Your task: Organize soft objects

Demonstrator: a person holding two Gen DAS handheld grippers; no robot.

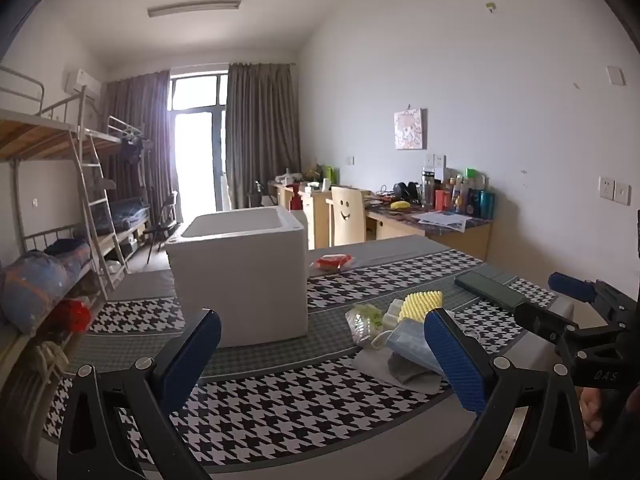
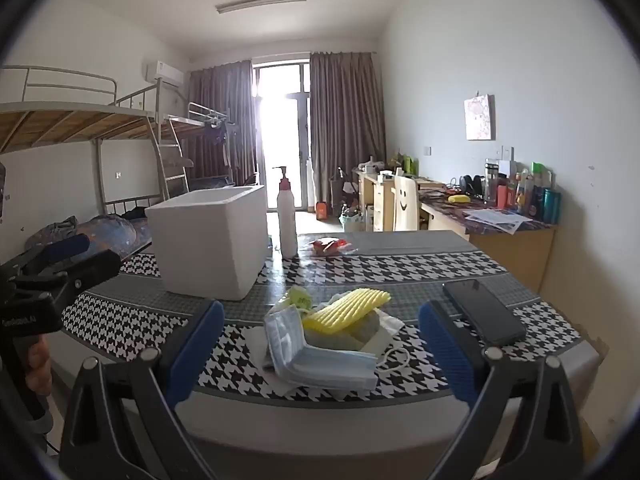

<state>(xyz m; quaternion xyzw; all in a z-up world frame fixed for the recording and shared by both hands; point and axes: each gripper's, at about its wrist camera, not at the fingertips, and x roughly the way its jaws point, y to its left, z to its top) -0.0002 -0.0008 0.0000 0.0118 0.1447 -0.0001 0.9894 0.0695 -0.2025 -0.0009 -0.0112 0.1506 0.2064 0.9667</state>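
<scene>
Right wrist view: masks [image 2: 320, 356] lie between the spread right tool [image 2: 320, 344].

Phone [image 2: 484, 312] near pump bottle [image 2: 287, 216], tablecloth [image 2: 400, 268].

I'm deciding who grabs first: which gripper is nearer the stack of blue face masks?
Likely the right. The right gripper is open and faces the blue face masks head-on, framing them between its fingers. The left gripper, also open, sits to their left, facing the white foam box.

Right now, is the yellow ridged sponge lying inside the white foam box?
No, the yellow ridged sponge lies on the pile of soft things on the checked tablecloth, apart from the white foam box.
</scene>
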